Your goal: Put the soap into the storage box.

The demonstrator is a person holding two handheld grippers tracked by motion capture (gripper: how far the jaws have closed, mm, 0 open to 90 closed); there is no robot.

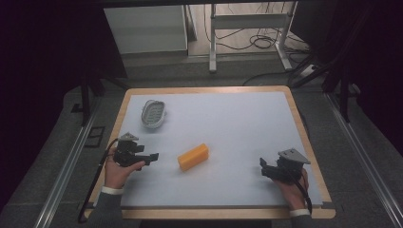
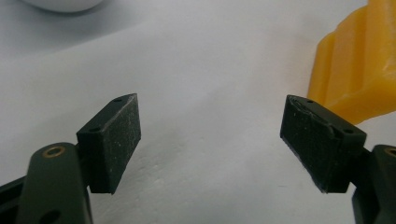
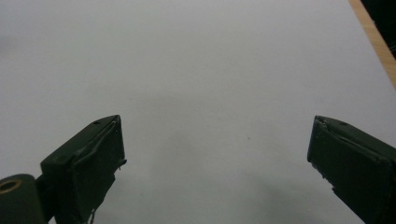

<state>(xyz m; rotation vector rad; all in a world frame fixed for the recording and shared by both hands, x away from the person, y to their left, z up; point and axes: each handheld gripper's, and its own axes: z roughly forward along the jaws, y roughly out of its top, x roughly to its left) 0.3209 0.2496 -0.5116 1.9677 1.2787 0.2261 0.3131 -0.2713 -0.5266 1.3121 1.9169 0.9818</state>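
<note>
Yellow block (image 1: 193, 157): centre frame on tabletop (image 1: 237, 123), untouched. Left hand-held gripper (image 1: 151, 156): jaws spread, empty, near it. Right hand-held gripper (image 1: 264, 166): spread, empty, lower right. Step: approach, likely. Next: straddle block, close.

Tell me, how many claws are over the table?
2. The left claw sits near the table's left edge, open, just left of the yellow block. The right claw sits near the right edge, open over bare white surface.

Left hand-held gripper (image 1: 151, 157) jaws apart, right hand-held gripper (image 1: 263, 166) jaws apart, both low
</note>
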